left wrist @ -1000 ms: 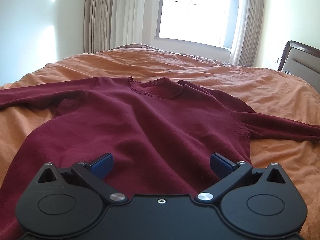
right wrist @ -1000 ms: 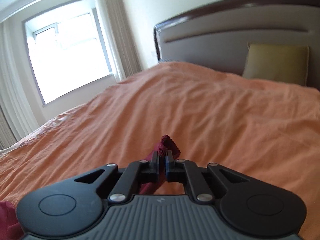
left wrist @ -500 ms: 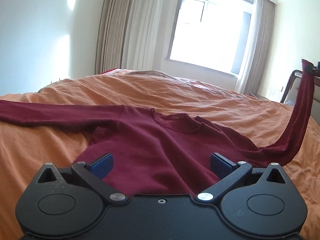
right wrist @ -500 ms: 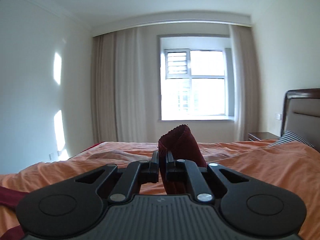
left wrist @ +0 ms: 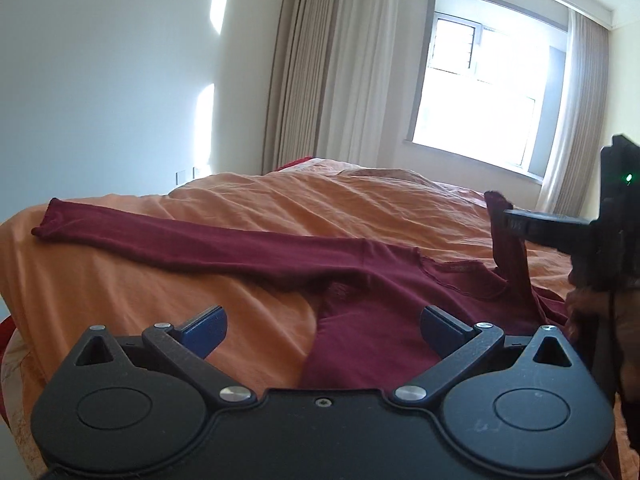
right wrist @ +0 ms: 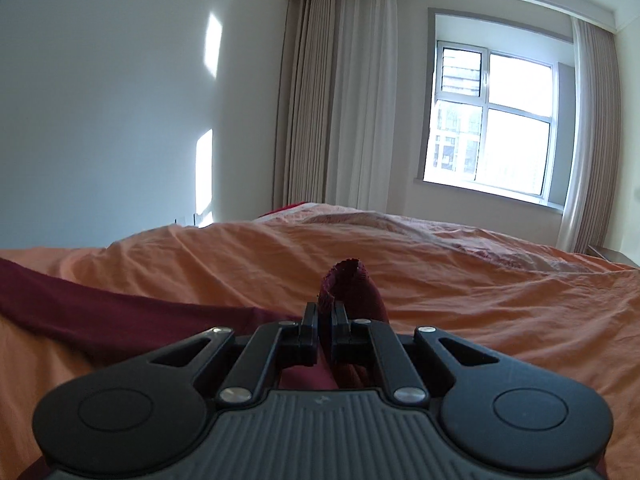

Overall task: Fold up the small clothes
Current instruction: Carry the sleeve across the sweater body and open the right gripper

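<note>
Here, nearest the lens in the left wrist view, the left gripper (left wrist: 322,324) is hovering with its jaws spread wide and nothing between the blue pads (left wrist: 204,326); under it the body of a maroon sweater (left wrist: 372,320) is lying flat on an orange bedspread (left wrist: 248,208). From the chest, one sleeve (left wrist: 180,240) is stretching out toward ten o'clock, its cuff resting on the spread near the bed's left edge. The round neckline (left wrist: 460,276) is sitting at about two o'clock of the left gripper.

At three o'clock in that view, the right gripper (left wrist: 505,222) is reaching in from the frame's edge, pinching the other sleeve's cuff (left wrist: 498,202) and lifting that sleeve off the bed above the neckline. In the right wrist view the right gripper (right wrist: 325,322) is showing its jaws pressed together on the frayed cuff (right wrist: 352,280), which is poking up past the tips, while the flat sleeve is lying at nine o'clock.

Farther off, at twelve o'clock, beige curtains (left wrist: 332,72) are hanging beside a bright window (left wrist: 480,92). Containers, labels and legible writing are not appearing anywhere.
</note>
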Demonstrator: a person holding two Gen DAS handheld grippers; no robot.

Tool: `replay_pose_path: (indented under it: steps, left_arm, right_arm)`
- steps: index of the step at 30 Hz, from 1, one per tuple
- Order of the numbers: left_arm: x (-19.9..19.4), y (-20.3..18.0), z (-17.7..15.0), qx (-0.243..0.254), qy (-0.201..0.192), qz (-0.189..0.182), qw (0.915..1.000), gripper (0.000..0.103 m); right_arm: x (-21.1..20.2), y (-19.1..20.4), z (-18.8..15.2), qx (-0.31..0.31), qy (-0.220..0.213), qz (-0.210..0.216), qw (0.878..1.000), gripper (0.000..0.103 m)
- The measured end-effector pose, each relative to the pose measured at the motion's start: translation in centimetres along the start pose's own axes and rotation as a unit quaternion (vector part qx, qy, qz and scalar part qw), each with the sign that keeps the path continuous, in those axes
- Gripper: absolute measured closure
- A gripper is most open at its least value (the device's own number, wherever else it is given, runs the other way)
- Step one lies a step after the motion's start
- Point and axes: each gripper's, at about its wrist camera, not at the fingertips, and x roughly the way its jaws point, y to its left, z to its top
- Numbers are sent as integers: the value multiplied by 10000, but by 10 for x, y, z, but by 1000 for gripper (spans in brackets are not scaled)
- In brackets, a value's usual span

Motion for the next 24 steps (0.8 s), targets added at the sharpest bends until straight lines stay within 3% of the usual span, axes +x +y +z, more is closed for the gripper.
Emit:
replay_pose_path:
  steps: [5, 9, 11, 13, 16, 19, 21, 24]
  left_arm:
    - [10, 16, -7, 28, 141, 249, 9996, 0]
    - [20, 19, -9, -43, 221, 337, 9992, 0]
    - [24, 17, -9, -67, 241, 347, 9991, 0]
    - [28, 13, -8, -93, 231, 320, 9992, 0]
    - [38, 4, -5, -149, 215, 217, 9994, 0]
    - [50, -13, 1, 2, 193, 1, 9998, 1]
    - [62, -27, 4, 176, 185, -185, 9995, 0]
    - [89, -53, 7, 327, 238, -503, 9979, 0]
  right_arm:
    - [24, 36, -38, -256, 496, 126, 9984, 96]
    - [36, 41, -56, -433, 816, 307, 9953, 93]
    - [36, 42, -60, -502, 941, 515, 9930, 81]
    - [26, 39, -64, -570, 957, 740, 9910, 43]
    - [-6, 19, -65, -523, 867, 1029, 9895, 22]
    - [-39, -22, -65, -155, 762, 1291, 9886, 5]
    - [-59, -55, -69, 115, 724, 1303, 9888, 2]
    - [-81, -105, -78, 415, 716, 958, 9920, 0]
